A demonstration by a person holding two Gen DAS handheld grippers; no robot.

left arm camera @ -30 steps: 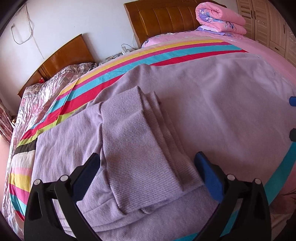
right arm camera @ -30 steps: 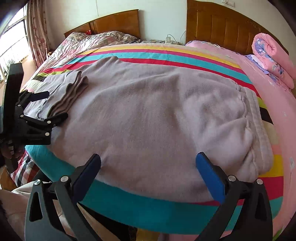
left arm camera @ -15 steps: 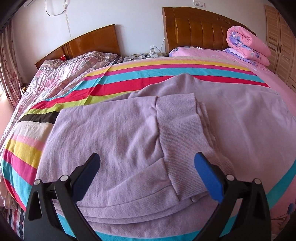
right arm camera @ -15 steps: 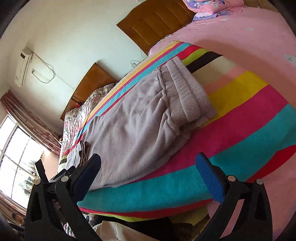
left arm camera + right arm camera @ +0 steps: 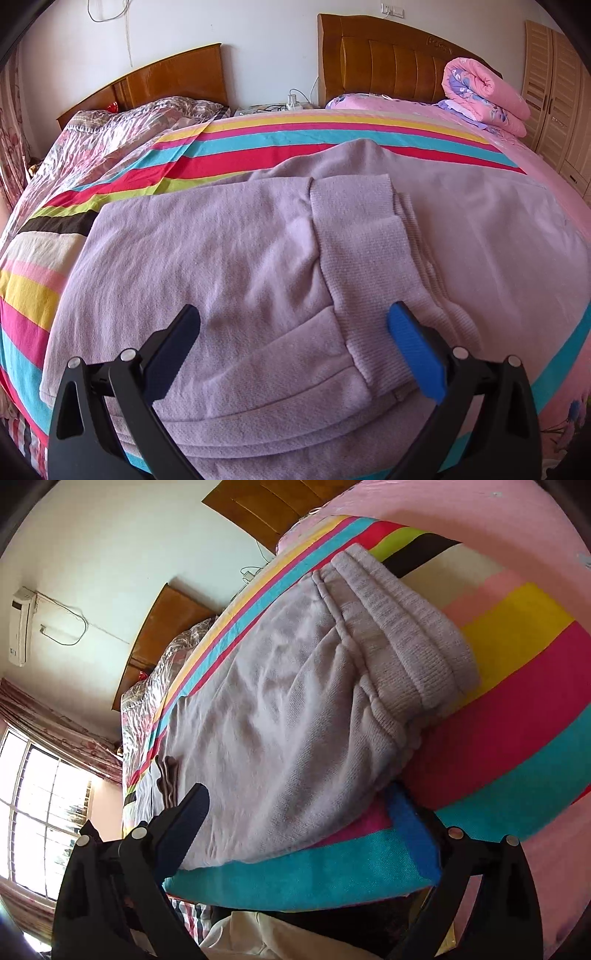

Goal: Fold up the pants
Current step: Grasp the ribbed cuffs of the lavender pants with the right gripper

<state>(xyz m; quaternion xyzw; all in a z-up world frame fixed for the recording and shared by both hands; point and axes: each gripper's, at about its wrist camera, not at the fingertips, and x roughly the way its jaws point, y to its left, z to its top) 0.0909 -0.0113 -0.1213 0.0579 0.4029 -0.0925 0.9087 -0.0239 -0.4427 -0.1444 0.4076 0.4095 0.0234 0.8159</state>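
Your lilac pants [image 5: 229, 258] lie spread flat across the striped bedspread [image 5: 258, 147], ribbed cuffs [image 5: 362, 236] stacked under the left gripper [image 5: 295, 332] and the ribbed waistband [image 5: 406, 635] near the right gripper [image 5: 295, 812]; they look like thick, soft fleece that should drape, sag and grip itself rather than slide. Both grippers hover with fingers wide apart, holding nothing. Judging by the bulk, you would do best to pinch the firmer ribbed bands through all layers, not the loose middle.
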